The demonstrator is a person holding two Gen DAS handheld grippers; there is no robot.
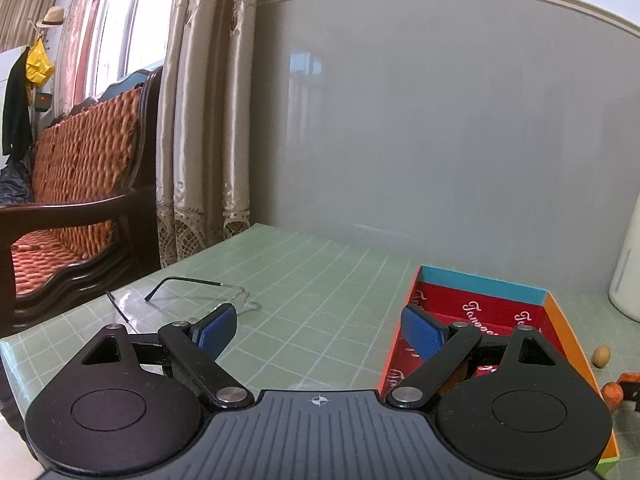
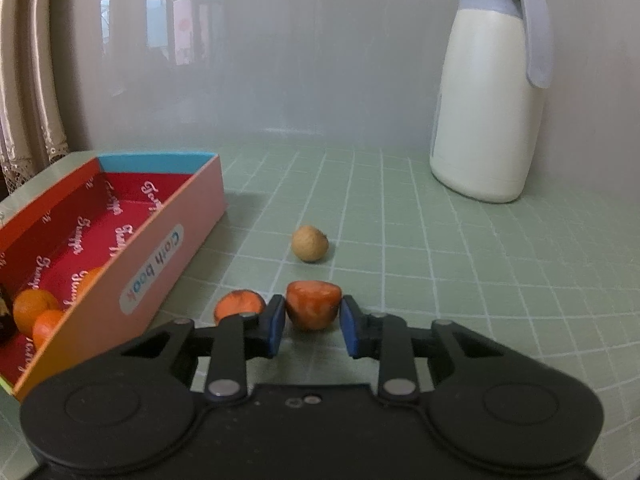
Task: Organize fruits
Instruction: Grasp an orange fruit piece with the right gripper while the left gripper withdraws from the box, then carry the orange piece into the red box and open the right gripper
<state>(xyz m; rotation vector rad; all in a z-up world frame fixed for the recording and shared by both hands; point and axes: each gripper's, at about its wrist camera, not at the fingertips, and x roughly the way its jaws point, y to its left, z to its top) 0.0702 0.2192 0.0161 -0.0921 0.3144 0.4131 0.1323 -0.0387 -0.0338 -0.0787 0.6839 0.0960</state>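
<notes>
**Where the fruit lies on our table**

We see oranges [image 2: 34, 308] in the box [image 2: 176, 232] at left. Right of it, two fruits [image 2: 314, 308] lie side by side, a small round one [image 2: 310, 243] behind them, the jug [image 2: 488, 120] far right.

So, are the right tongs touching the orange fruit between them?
Touching. In the right wrist view, both blue pads of the right tongs press against the sides of the orange fruit, with no visible gap on either side.
</notes>
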